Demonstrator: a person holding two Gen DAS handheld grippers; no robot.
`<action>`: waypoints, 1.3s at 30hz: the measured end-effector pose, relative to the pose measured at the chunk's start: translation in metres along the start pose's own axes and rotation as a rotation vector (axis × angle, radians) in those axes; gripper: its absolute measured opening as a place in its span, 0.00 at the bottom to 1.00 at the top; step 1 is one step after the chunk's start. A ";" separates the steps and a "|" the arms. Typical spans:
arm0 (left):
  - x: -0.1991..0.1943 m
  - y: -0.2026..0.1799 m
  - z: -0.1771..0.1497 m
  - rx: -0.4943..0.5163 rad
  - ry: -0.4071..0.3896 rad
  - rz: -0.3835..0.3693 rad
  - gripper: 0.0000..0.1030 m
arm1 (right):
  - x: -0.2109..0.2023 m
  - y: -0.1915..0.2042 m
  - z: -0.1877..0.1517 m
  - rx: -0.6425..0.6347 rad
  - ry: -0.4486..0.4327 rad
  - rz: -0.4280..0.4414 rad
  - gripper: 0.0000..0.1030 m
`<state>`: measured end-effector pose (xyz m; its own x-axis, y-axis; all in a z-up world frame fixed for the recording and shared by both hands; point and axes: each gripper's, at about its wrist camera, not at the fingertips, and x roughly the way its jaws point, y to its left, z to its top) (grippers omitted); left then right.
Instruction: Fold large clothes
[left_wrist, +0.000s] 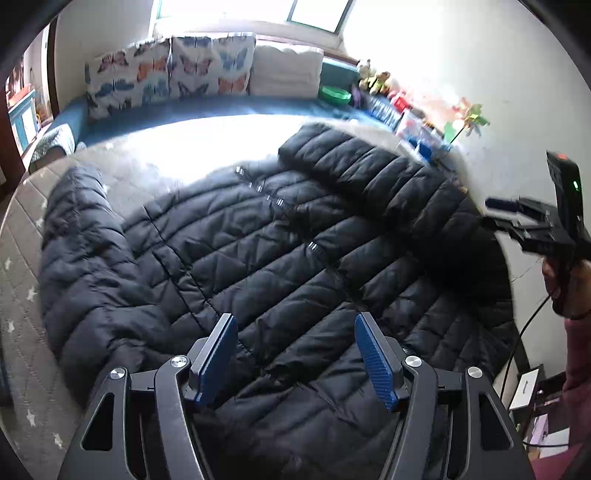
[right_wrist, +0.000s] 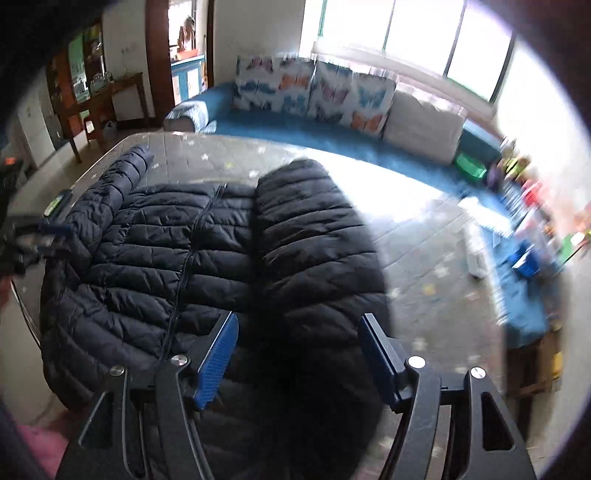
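A grey quilted bed (left_wrist: 22, 258) with small white stars carries the whole scene, and a large black puffer jacket (left_wrist: 258, 266) lies spread flat across its near half. The front zip (right_wrist: 184, 258) runs up the middle of the jacket from near to far. The sleeve (right_wrist: 314, 229) on the right side is folded in over the body and lies along it, pointing toward the far side; the other sleeve (left_wrist: 81, 229) lies out along the left edge of the garment.

Beyond the bed, a blue daybed (right_wrist: 295, 133) runs along the far wall under the windows, with butterfly-print cushions (left_wrist: 173, 74) and a plain white cushion (left_wrist: 288, 66) leaning on its back. A clutter of bright toys (left_wrist: 388, 96) sits at the far right, partly washed out by sunlight.

The left tool (left_wrist: 295, 354) hangs over the near part of the jacket with its blue pads (left_wrist: 218, 358) standing well apart and nothing gripped between them. The right tool (right_wrist: 299, 354) hangs over the near end of the folded sleeve, its jaws likewise wide apart and empty. From the left wrist camera the right tool shows at the far right edge, held in a hand (left_wrist: 561, 291).
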<state>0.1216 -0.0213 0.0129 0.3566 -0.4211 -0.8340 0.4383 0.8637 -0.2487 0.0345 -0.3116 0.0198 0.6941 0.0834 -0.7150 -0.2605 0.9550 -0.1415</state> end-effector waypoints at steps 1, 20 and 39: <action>0.010 0.002 0.001 0.009 0.015 0.022 0.68 | 0.018 -0.003 0.003 -0.003 0.012 -0.054 0.71; 0.064 0.089 -0.048 -0.150 0.179 0.230 0.68 | 0.100 0.056 -0.006 -0.292 0.134 -0.343 0.71; 0.087 0.111 -0.025 -0.322 0.205 0.178 0.77 | 0.062 -0.023 -0.022 0.109 0.154 0.037 0.73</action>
<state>0.1802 0.0447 -0.0994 0.2177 -0.2221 -0.9504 0.0928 0.9741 -0.2064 0.0689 -0.3346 -0.0365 0.5723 0.0824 -0.8159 -0.2037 0.9780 -0.0441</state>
